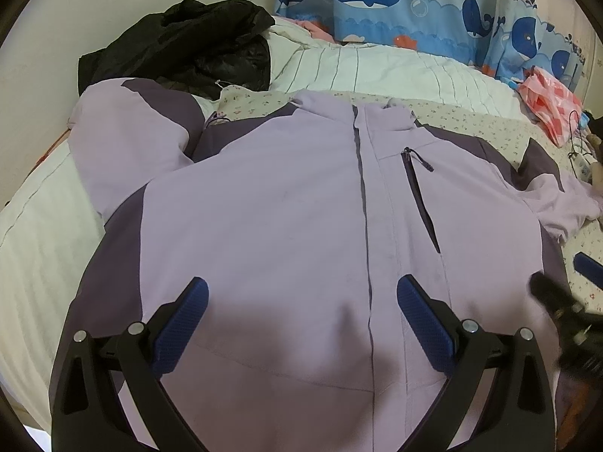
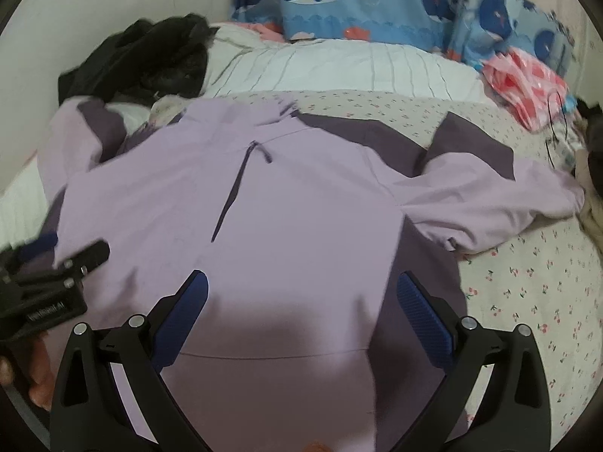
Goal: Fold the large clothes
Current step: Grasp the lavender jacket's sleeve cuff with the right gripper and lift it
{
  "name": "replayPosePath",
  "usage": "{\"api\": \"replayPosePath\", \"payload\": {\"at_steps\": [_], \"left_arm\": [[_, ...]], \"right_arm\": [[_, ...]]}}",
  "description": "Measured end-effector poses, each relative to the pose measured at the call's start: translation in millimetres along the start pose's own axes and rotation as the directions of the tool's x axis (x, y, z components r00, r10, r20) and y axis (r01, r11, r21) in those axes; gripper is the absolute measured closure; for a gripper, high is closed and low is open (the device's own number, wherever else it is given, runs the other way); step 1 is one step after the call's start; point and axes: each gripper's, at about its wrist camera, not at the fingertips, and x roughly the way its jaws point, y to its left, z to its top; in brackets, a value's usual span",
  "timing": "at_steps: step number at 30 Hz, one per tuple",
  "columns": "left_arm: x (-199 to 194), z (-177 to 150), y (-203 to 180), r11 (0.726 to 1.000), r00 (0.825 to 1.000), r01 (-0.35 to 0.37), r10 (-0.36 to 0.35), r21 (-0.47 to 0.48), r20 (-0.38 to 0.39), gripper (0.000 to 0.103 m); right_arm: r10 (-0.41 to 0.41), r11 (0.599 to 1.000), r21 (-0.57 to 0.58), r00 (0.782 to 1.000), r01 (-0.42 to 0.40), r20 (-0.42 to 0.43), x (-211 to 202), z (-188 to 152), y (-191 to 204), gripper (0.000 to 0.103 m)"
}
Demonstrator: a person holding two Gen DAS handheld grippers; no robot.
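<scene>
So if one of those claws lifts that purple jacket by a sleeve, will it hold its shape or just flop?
Probably flop: the lilac jacket lies soft and creased on the bed, and its right sleeve is already bent and rumpled. The smooth shell fabric may be somewhat slippery, so the open right gripper would likely need a firm pinch. It looks bulky, though probably light.

Both grippers are held out side by side, pointing forward and tilted downward. The left gripper (image 1: 302,314) has its jaws spread wide, the blue pads (image 1: 181,329) facing each other across an empty gap. The right gripper (image 2: 302,312) is the same, jaws wide apart with nothing between them. From the right wrist view, the left gripper's black body shows at the lower left, with bare fingers (image 2: 37,376) of the person's hand wrapped under it. The two tools are near each other, not touching.
</scene>
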Motion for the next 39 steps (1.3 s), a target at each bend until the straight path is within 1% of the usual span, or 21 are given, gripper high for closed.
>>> {"api": "replayPosePath", "payload": {"at_steps": [4,6,8,9,11,12,13,17,20,22,25,26,27,29,30,31,32,33,34,36,39], "left_arm": [[4,1,-4,1.0,1.0,0.001,-0.001,0.008,-0.014,0.007],[5,1,-5,1.0,1.0,0.0,0.001,0.012,-0.016,0.007],[6,2,-6,1.0,1.0,0.001,-0.001,0.011,-0.018,0.007],[7,3,-6,1.0,1.0,0.002,-0.001,0.008,-0.02,0.007],[10,3,-6,1.0,1.0,-0.001,0.001,0.006,-0.027,0.007],[11,3,-6,1.0,0.999,-0.003,0.003,0.006,-0.032,0.007],[12,3,-6,1.0,0.999,-0.003,0.004,0.006,-0.035,0.007],[16,1,-10,1.0,0.999,-0.008,0.009,0.015,-0.045,0.007],[19,0,-13,0.999,0.998,-0.022,0.024,0.028,-0.05,0.007],[23,1,-15,0.999,0.998,-0.021,0.023,0.03,-0.058,0.007],[30,2,-18,0.999,0.997,-0.015,0.017,0.028,-0.075,0.007],[32,2,-19,0.999,0.997,-0.017,0.019,0.029,-0.078,0.007],[34,2,-20,0.999,0.996,-0.019,0.022,0.033,-0.081,0.007],[37,2,-24,0.998,0.996,-0.028,0.032,0.049,-0.085,0.007],[39,2,-25,0.998,0.996,-0.03,0.035,0.054,-0.086,0.007],[40,2,-25,0.998,0.995,-0.032,0.037,0.057,-0.088,0.007],[40,2,-26,0.998,0.995,-0.033,0.038,0.059,-0.089,0.007],[41,2,-26,0.998,0.995,-0.033,0.039,0.06,-0.089,0.007],[40,1,-27,0.997,0.995,-0.034,0.039,0.063,-0.087,0.007],[39,1,-27,0.997,0.996,-0.035,0.04,0.067,-0.083,0.007],[38,1,-27,0.997,0.996,-0.03,0.035,0.066,-0.08,0.007]], "right_arm": [[0.046,0.992,0.117,0.999,-0.044,-0.019,-6,14,-40,0.006],[0.069,0.974,0.216,0.998,-0.064,-0.014,-14,21,-76,0.006],[0.094,0.938,0.337,0.996,-0.087,-0.005,-21,27,-123,0.006],[0.103,0.907,0.409,0.995,-0.096,0.006,-25,29,-152,0.006],[0.102,0.829,0.55,0.995,-0.096,0.019,-30,29,-212,0.006],[0.09,0.79,0.607,0.996,-0.085,0.022,-30,29,-242,0.006],[0.059,0.763,0.644,0.998,-0.058,0.02,-30,30,-273,0.006],[-0.096,0.742,0.667,0.995,0.07,0.003,-21,36,-360,0.006],[-0.122,0.713,0.693,0.992,0.109,-0.03,4,37,-418,0.006],[-0.137,0.666,0.735,0.989,0.129,-0.049,25,36,-452,0.006],[-0.122,0.6,0.793,0.992,0.105,-0.039,52,30,-484,0.006],[-0.12,0.589,0.803,0.992,0.093,-0.027,60,26,-491,0.006],[-0.128,0.581,0.809,0.992,0.087,-0.015,67,24,-496,0.006],[-0.159,0.588,0.804,0.987,0.086,0.011,74,25,-500,0.006],[-0.161,0.598,0.799,0.986,0.057,0.05,76,26,-502,0.006],[-0.151,0.605,0.796,0.985,0.024,0.085,79,28,-505,0.017],[-0.112,0.614,0.788,0.983,-0.047,0.145,80,30,-506,0.031],[-0.072,0.611,0.787,0.983,-0.089,0.167,84,30,-509,0.058],[-0.044,0.609,0.785,0.984,-0.112,0.174,86,30,-511,0.079],[-0.048,0.632,0.763,0.976,-0.135,0.213,78,33,-507,0.088],[-0.039,0.693,0.693,0.95,-0.197,0.309,50,36,-489,0.089]]}}
